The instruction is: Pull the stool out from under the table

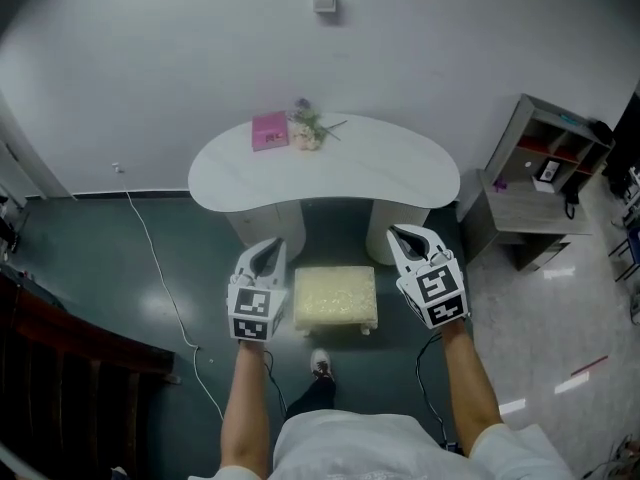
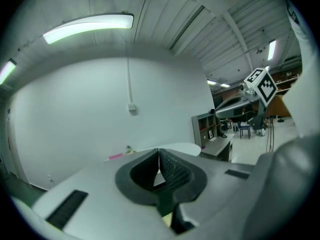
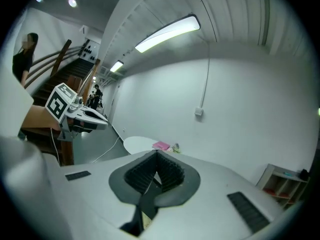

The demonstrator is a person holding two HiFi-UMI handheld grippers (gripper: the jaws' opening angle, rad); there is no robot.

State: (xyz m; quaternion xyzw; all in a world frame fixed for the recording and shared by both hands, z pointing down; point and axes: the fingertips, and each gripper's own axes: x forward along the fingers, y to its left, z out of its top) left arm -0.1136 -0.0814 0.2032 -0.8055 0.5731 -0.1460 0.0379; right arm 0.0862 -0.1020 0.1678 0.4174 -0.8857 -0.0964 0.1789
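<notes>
A small stool (image 1: 335, 298) with a cream cushion stands on the dark floor just in front of the white kidney-shaped table (image 1: 400, 173), between its two pedestal legs. My left gripper (image 1: 272, 250) hovers beside the stool's left edge and my right gripper (image 1: 400, 234) beside its right edge, both pointing at the table. In the left gripper view the jaws (image 2: 159, 158) are shut with nothing between them. The right gripper view shows its jaws (image 3: 156, 157) shut and empty too. Neither gripper touches the stool.
A pink book (image 1: 269, 130) and a small flower bunch (image 1: 308, 128) lie on the table's far side. A grey shelf unit (image 1: 545, 168) stands at the right. A white cable (image 1: 160, 278) runs over the floor at left, near a dark stair railing (image 1: 60, 368). A shoe (image 1: 321, 365) is behind the stool.
</notes>
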